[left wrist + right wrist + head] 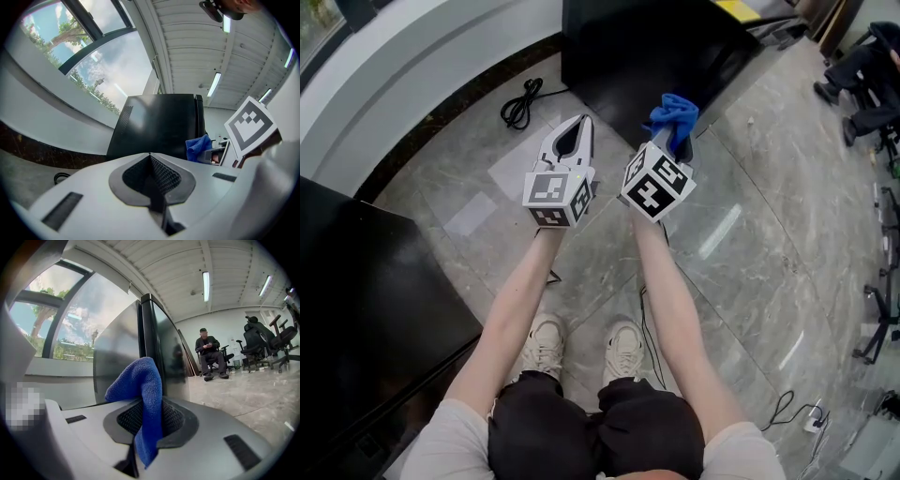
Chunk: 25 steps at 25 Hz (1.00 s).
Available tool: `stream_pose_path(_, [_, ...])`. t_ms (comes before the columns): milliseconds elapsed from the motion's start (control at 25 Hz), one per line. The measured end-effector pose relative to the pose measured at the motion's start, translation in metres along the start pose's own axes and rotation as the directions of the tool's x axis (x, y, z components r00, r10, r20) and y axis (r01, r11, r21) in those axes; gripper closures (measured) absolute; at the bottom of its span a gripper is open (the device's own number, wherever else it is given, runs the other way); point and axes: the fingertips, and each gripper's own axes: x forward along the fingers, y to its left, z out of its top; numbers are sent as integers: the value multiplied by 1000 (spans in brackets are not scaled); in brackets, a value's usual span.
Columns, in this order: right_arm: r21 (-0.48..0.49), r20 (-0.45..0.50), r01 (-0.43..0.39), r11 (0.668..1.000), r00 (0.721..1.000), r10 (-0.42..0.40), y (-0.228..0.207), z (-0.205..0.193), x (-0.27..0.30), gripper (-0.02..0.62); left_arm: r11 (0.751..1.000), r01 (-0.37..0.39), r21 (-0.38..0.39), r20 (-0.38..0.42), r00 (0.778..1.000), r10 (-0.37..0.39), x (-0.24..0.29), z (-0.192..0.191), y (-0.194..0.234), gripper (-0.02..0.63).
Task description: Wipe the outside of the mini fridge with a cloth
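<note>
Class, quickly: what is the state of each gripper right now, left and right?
Left gripper: closed, holding nothing.
Right gripper: closed on the blue cloth.

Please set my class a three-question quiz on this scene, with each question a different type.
1. True or false: the left tongs are shut and empty.
2. Where is the blue cloth? A) on the floor B) pinched in the right tongs C) in the left tongs
3. Fill in: the tall black thing standing ahead of both tongs is the ___.

Key: 1 true; 2 B; 3 fridge.
</note>
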Motion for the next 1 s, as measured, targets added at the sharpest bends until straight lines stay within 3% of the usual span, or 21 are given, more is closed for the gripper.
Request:
stream_pose_path(240, [-29, 39, -22, 999, 999, 23, 7, 2, -11, 515, 1000, -21, -22, -4, 1000, 21, -4, -6, 5, 601])
stream_pose_path(520, [-55, -10, -184, 981, 983, 183, 62, -27, -10, 515, 995, -80, -52, -35, 996, 78, -5, -27, 35, 601])
stream_pose_path(840, [40, -72, -290, 956, 954, 292, 128, -87, 34, 515, 977, -211, -39, -54, 976, 209, -7, -49, 127, 601])
stream_pose_path(1000, [40, -66, -290, 956, 954, 292, 179, -114, 76, 515, 959, -262, -105, -53, 965, 258, -4, -62, 177, 601])
